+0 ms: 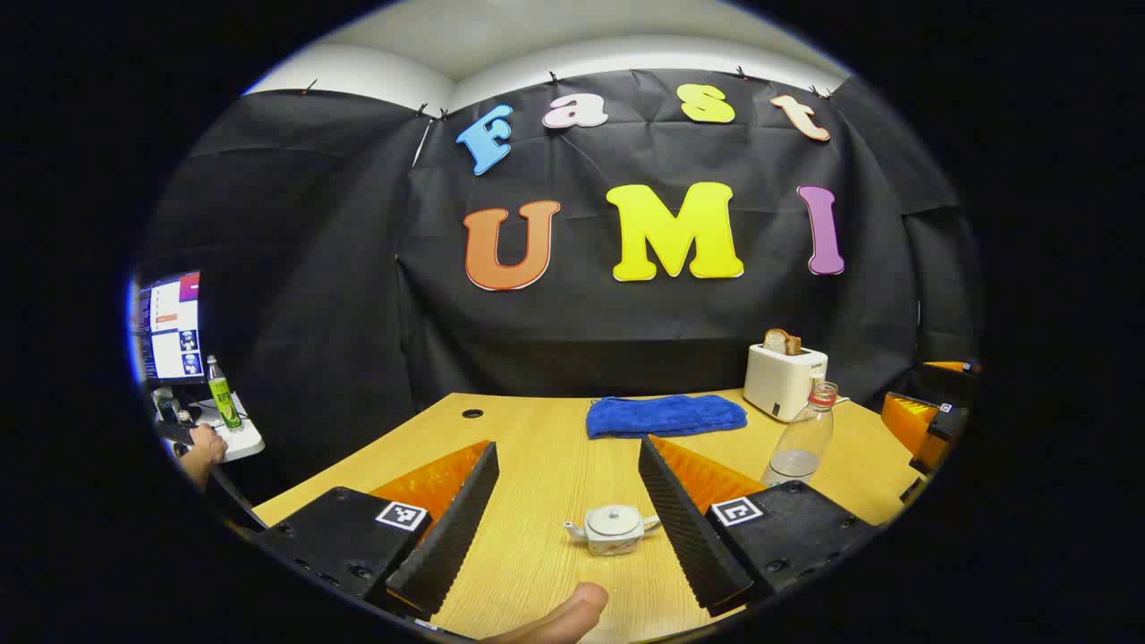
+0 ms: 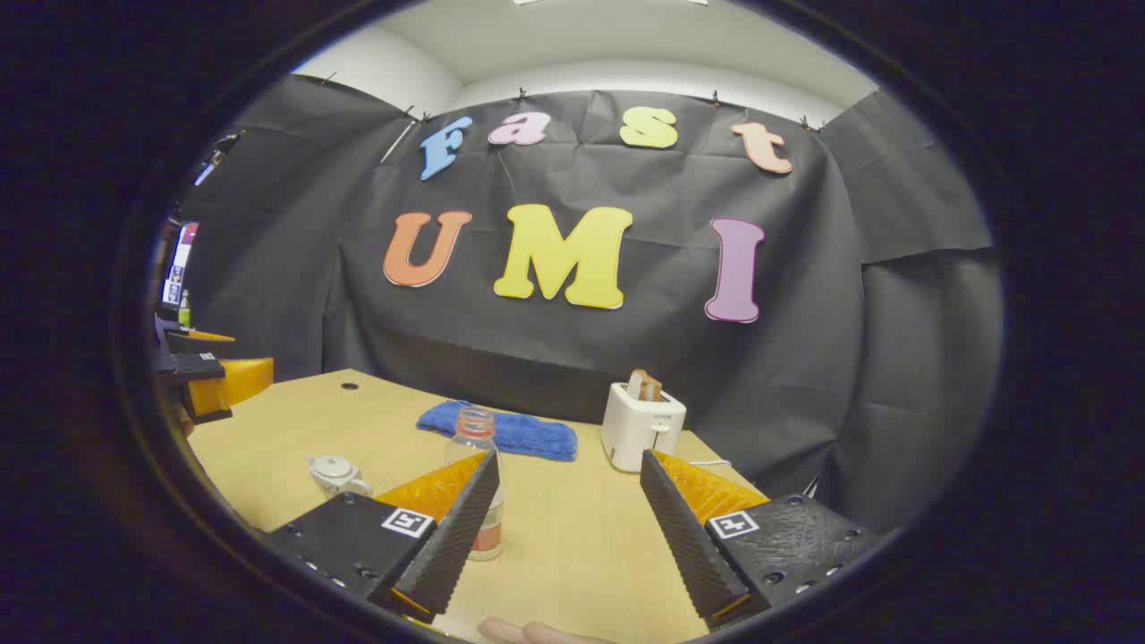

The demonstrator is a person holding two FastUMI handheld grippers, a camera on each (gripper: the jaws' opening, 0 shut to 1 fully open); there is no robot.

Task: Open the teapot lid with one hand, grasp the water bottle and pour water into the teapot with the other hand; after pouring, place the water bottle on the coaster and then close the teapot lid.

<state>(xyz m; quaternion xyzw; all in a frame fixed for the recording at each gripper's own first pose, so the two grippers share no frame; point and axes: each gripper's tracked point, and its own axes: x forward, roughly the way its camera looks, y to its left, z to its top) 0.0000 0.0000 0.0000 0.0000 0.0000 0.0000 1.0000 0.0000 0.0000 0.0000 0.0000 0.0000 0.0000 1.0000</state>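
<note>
A small white teapot [image 1: 614, 528] with its lid on stands on the wooden table [image 1: 546, 465]. In the left gripper view it appears in the gap between the fingers, close to the right one. My left gripper [image 1: 568, 443] is open and holds nothing. The clear water bottle [image 1: 802, 434], uncapped with a little water in it, stands to the teapot's right. In the right gripper view the bottle [image 2: 479, 465] is partly hidden behind the left finger, and the teapot [image 2: 335, 474] sits farther left. My right gripper [image 2: 570, 453] is open and holds nothing.
A white toaster [image 1: 784, 380] with bread and a folded blue towel [image 1: 666, 415] lie at the back of the table. The other gripper [image 1: 930, 420] hovers at the right edge. A side desk at far left holds a monitor [image 1: 170, 326] and a green bottle [image 1: 222, 394].
</note>
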